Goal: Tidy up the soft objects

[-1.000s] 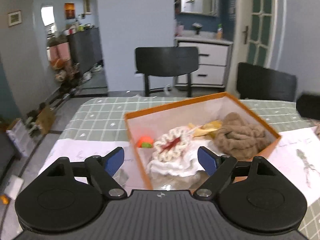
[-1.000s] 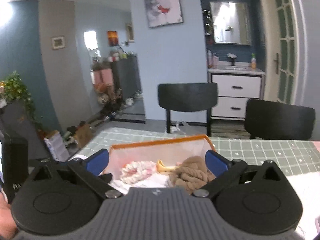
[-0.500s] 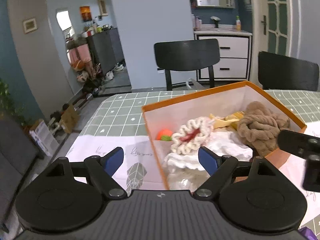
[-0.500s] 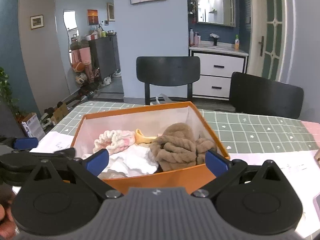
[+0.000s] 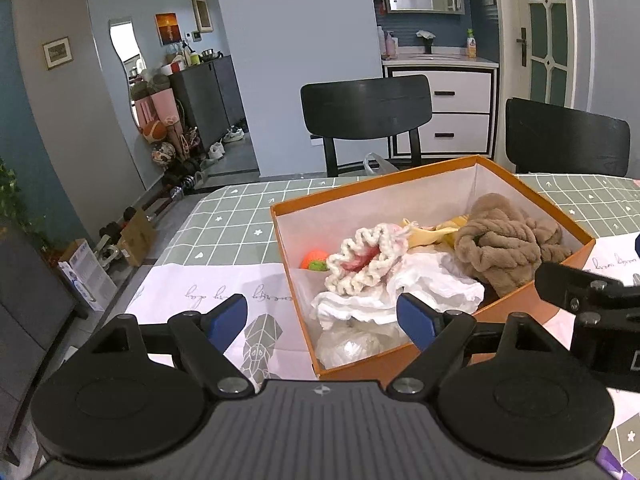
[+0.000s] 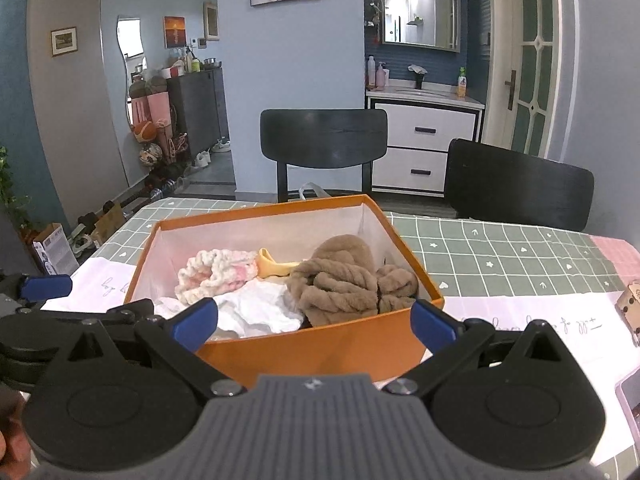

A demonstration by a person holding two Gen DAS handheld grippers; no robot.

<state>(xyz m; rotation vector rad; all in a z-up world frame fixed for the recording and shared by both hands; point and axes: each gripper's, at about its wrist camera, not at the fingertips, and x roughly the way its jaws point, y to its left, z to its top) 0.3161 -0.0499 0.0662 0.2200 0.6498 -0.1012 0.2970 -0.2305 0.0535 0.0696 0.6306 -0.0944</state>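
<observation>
An orange box stands on the table and holds soft things: a brown knotted plush, a cream and pink crocheted piece, white cloth, a yellow piece and an orange ball. My left gripper is open and empty at the box's near left corner. My right gripper is open and empty, just in front of the box's near wall. The right gripper's body shows at the right of the left wrist view.
The table has a green checked cloth with white printed paper on it. Two black chairs stand at the far side. A small cardboard item lies at the right edge.
Both grippers have drawn back and risen a little, so the box sits lower and fuller in both views. The right gripper has come in beside the left. Both stay open.
</observation>
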